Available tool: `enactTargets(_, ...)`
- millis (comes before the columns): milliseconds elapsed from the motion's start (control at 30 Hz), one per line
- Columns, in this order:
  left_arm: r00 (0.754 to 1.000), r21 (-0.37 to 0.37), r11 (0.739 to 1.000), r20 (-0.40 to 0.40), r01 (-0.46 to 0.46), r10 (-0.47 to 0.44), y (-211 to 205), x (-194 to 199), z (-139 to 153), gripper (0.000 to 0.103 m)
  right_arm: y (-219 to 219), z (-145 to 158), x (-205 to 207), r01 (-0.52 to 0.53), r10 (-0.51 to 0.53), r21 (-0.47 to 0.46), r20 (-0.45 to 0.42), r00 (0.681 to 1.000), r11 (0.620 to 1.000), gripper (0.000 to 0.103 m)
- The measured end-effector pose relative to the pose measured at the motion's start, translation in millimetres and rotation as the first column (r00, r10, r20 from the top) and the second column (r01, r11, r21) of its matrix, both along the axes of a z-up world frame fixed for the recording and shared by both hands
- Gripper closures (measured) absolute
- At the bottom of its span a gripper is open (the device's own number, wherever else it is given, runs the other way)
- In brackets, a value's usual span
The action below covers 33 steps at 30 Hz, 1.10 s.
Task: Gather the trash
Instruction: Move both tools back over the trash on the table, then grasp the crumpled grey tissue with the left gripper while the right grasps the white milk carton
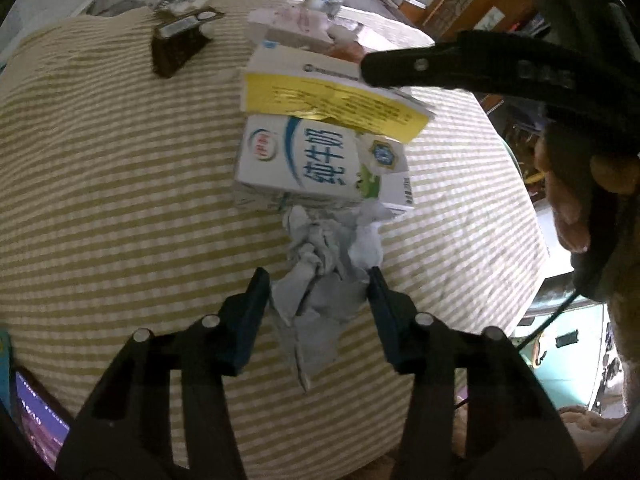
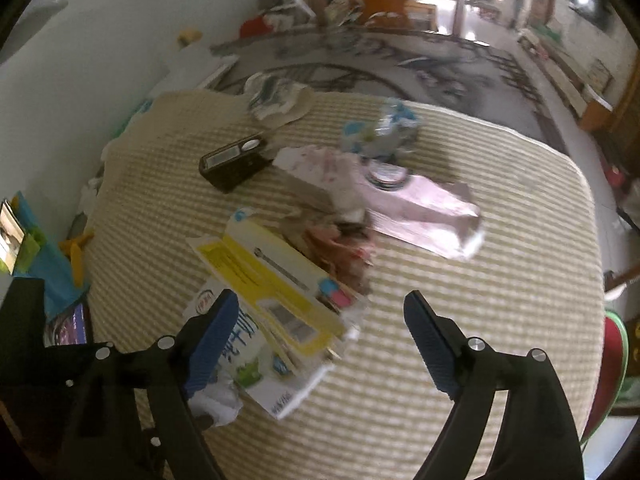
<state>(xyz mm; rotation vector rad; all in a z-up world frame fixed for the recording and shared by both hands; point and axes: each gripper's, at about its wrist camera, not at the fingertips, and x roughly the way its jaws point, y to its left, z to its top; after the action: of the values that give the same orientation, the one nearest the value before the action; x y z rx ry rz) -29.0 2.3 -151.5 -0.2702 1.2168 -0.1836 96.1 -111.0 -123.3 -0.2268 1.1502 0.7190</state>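
A crumpled white tissue (image 1: 320, 280) lies on the striped tablecloth (image 1: 100, 180), and my left gripper (image 1: 317, 272) is shut on it, one pad against each side. Just beyond it a flattened milk carton (image 1: 304, 160) lies under a yellow and white box (image 1: 332, 104). One black finger (image 1: 400, 68) of the right gripper reaches over that box from the right. In the right wrist view my right gripper (image 2: 320, 296) stands wide open above the box (image 2: 272, 280) and carton (image 2: 256, 364), pressing on nothing. The tissue (image 2: 216, 400) shows beside its left finger.
A pink package (image 2: 420, 208), a reddish crumpled wrapper (image 2: 340, 248), a blue and white wrapper (image 2: 384, 128) and a black box (image 2: 232, 160) lie further back. A hand (image 1: 568, 208) holds the right gripper. The cloth (image 2: 480, 320) on the right is bare.
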Motion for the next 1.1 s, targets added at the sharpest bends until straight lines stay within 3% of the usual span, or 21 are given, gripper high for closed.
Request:
enactTargets(67,1.0,0.009,1.0,0.004,-0.016,0.016,4.8,-1.4,1.3,0.055,5.3,-11.4,2.5,-0.02,0.019,-0.013,-0.041,0.999,1.0,0.023)
enactTargets(133,0.999,0.009,0.999,0.011,-0.039,0.039,11.8,-2.8,4.0,0.054,4.8,-18.5,-0.5,-0.026,0.024,-0.025,-0.071,0.997,0.999,0.039)
enactTargets(233,0.997,0.018,0.997,0.024,-0.071,0.07,20.8,-4.5,8.2,0.054,-1.9,-17.5,-8.7,-0.017,0.016,-0.006,-0.082,0.997,1.0,0.047)
enactTargets(333,0.993,0.024,0.993,0.033,-0.115,0.114,31.3,-4.8,9.9,0.054,-16.7,-13.3,-16.2,0.038,-0.038,0.0,-0.101,0.994,0.999,0.055)
enactTargets(500,0.987,0.036,0.988,0.056,-0.153,0.151,39.6,-0.2,15.7,0.052,-55.9,-6.7,-26.4,0.177,-0.177,-0.015,-0.121,0.977,0.984,0.061)
enactTargets(567,0.986,0.037,0.987,0.058,-0.158,0.156,41.0,3.5,16.6,0.05,-71.0,-3.5,-30.2,0.228,-0.231,-0.037,-0.093,0.969,0.973,0.066)
enactTargets(600,0.986,0.039,0.987,0.057,-0.159,0.156,40.0,4.7,16.7,0.049,-76.2,-2.7,-31.5,0.251,-0.254,-0.055,-0.078,0.964,0.967,0.093)
enactTargets(700,0.988,0.041,0.988,0.052,-0.15,0.148,37.7,6.1,13.9,0.045,-87.1,-2.3,-34.8,0.281,-0.286,-0.081,-0.052,0.957,0.956,0.091)
enactTargets(733,0.988,0.042,0.988,0.053,-0.148,0.145,36.3,6.7,12.8,0.043,-87.1,0.8,-37.2,0.28,-0.283,-0.08,-0.028,0.959,0.957,0.086)
enactTargets(767,0.988,0.043,0.988,0.056,-0.148,0.145,35.2,7.5,12.3,0.042,-85.6,5.7,-40.0,0.269,-0.27,-0.064,-0.006,0.963,0.961,0.08)
enactTargets(833,0.987,0.044,0.987,0.062,-0.154,0.151,34.3,10.5,11.5,0.038,-78.2,15.9,-46.6,0.231,-0.23,-0.02,0.037,0.972,0.973,0.053)
enactTargets(933,0.983,0.053,0.984,0.072,-0.172,0.168,35.2,12.9,10.1,0.033,-57.8,26.9,-56.1,0.134,-0.134,0.003,0.088,0.987,0.991,0.052)
enactTargets(1000,0.979,0.078,0.978,0.085,-0.194,0.188,37.0,12.3,9.2,0.025,-45.6,26.5,-59.6,0.07,-0.071,0.015,0.077,0.995,0.997,0.053)
enactTargets(1100,0.976,0.101,0.975,0.115,-0.197,0.185,38.2,8.1,9.7,0.022,-29.8,18.8,-63.9,-0.01,0.009,0.025,0.035,0.999,1.0,0.053)
